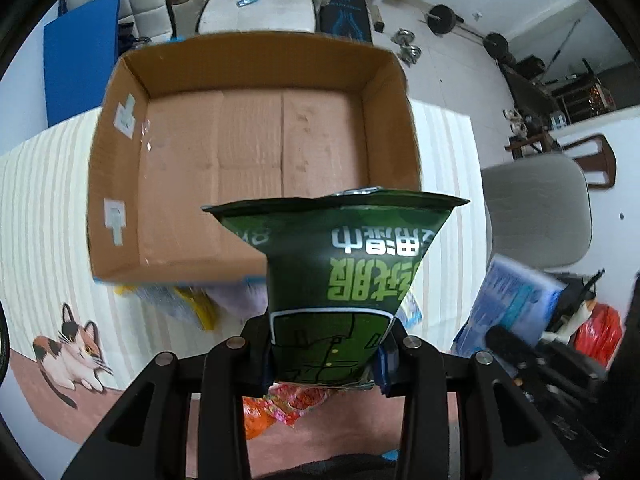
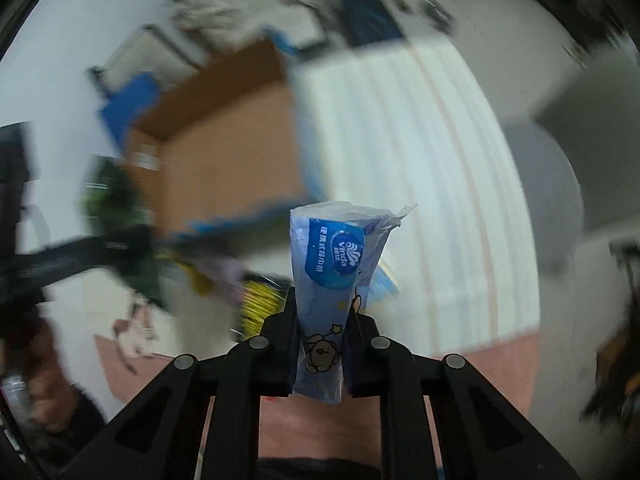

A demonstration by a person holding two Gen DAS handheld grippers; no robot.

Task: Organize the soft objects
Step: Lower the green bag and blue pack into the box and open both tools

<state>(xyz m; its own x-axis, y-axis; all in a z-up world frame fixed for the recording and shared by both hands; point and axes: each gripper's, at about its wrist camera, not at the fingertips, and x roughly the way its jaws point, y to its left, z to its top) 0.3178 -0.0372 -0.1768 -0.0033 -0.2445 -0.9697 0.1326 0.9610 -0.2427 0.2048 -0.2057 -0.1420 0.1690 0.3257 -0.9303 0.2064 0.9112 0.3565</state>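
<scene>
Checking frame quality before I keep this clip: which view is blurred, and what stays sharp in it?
Left wrist view: mostly sharp, the cardboard box and green packet crisp, only the right edge smeared, fisheye bending the box walls. Right wrist view: background heavily motion-blurred, yet the blue tissue pack in the right tongs stays sharp.

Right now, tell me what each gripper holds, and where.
Left gripper: green packet, by its lower end. Right gripper: blue tissue pack, by its lower half.
</scene>
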